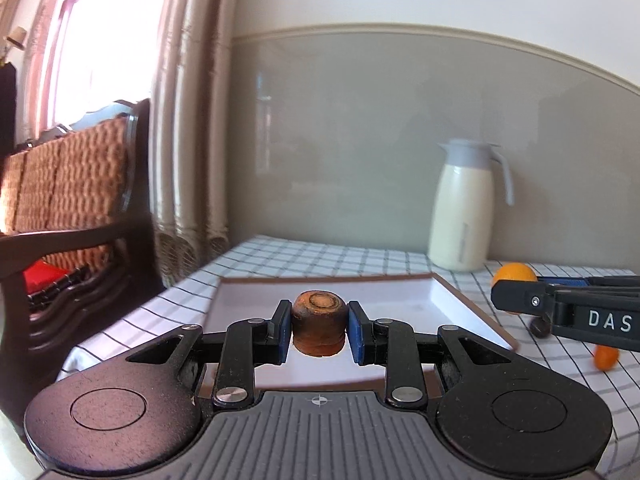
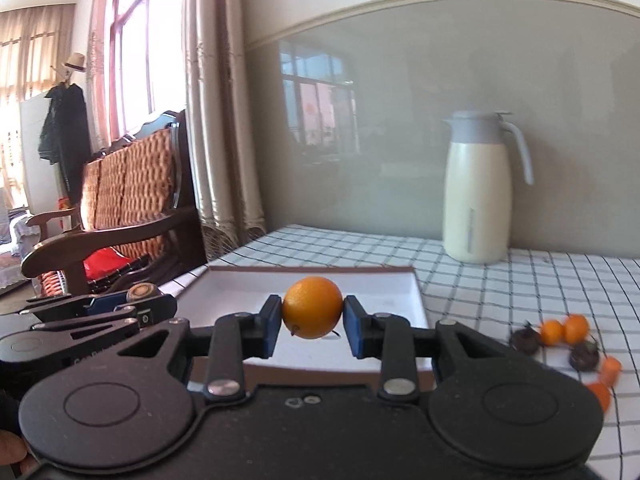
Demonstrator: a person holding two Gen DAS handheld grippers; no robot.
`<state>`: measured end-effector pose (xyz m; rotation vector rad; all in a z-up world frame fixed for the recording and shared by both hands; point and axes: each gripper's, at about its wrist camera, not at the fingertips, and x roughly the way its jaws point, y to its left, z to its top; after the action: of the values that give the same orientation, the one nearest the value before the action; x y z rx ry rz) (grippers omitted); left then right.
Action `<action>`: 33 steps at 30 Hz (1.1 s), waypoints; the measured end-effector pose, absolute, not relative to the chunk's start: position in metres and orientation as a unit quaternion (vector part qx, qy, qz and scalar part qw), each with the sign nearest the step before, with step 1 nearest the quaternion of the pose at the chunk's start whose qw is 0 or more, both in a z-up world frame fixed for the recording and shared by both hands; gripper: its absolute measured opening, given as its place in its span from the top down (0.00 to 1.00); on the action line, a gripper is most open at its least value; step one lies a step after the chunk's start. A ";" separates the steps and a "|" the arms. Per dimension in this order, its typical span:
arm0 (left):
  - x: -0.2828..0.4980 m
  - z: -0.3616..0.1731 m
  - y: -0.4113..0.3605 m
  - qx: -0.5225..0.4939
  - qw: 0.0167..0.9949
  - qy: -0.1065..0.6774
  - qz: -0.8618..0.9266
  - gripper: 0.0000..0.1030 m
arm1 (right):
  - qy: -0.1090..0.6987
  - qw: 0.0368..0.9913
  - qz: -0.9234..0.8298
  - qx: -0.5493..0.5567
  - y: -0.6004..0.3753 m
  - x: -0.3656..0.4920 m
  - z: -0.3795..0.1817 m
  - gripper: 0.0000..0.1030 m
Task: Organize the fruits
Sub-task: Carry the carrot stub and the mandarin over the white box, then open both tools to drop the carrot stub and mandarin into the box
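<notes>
Two grippers, two fruits, one white tray

Two hand-held grippers hang above a checked tablecloth [image 2: 500,280], each clamped on a piece of fruit. The left gripper [image 1: 319,326] pinches a brown, stubby fruit [image 1: 319,320] between its blue pads [image 1: 285,328], the fruit's flat ringed end facing up. The right gripper [image 2: 310,320] squeezes a round orange fruit [image 2: 313,307] from both sides — its blue pads [image 2: 352,330] press against the peel.

Both held fruits sit in the air in front of a shallow white tray [image 2: 404,300] with a brown rim, which lies on the cloth at the table's near-left part. From the left wrist camera the right gripper enters at the right edge with its orange visible beyond the black finger; from the right wrist camera the left gripper shows low at the left, beside the tray.

Loose fruit [image 2: 560,334] — small orange pieces and dark brown ones, blurred — lies clustered on the cloth to the right of the tray. A cream jug [image 2: 478,196] with a grey lid and handle stands at the table's back by the wall. A wooden armchair [image 2: 132,208] with woven cushions stands left of the table, near curtains [image 2: 216,100].
</notes>
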<state>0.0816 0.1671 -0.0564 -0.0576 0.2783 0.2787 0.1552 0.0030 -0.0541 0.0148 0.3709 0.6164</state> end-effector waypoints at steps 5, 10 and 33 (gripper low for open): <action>0.095 -0.050 0.187 -0.046 0.978 0.121 0.163 0.72 | 0.170 0.934 0.314 0.004 0.020 0.170 -0.051 0.76; 0.114 -0.053 0.198 -0.049 0.976 0.116 0.175 0.72 | 0.172 0.932 0.318 0.005 0.026 0.187 -0.057 0.76; 0.180 -0.098 0.230 -0.085 0.950 0.156 0.256 0.01 | 0.171 0.956 0.238 0.006 0.028 0.255 -0.090 0.24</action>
<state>0.1797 0.2301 -0.0977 -0.1719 0.3168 0.5204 0.2549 0.0281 -0.0896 0.0131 0.3474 0.4825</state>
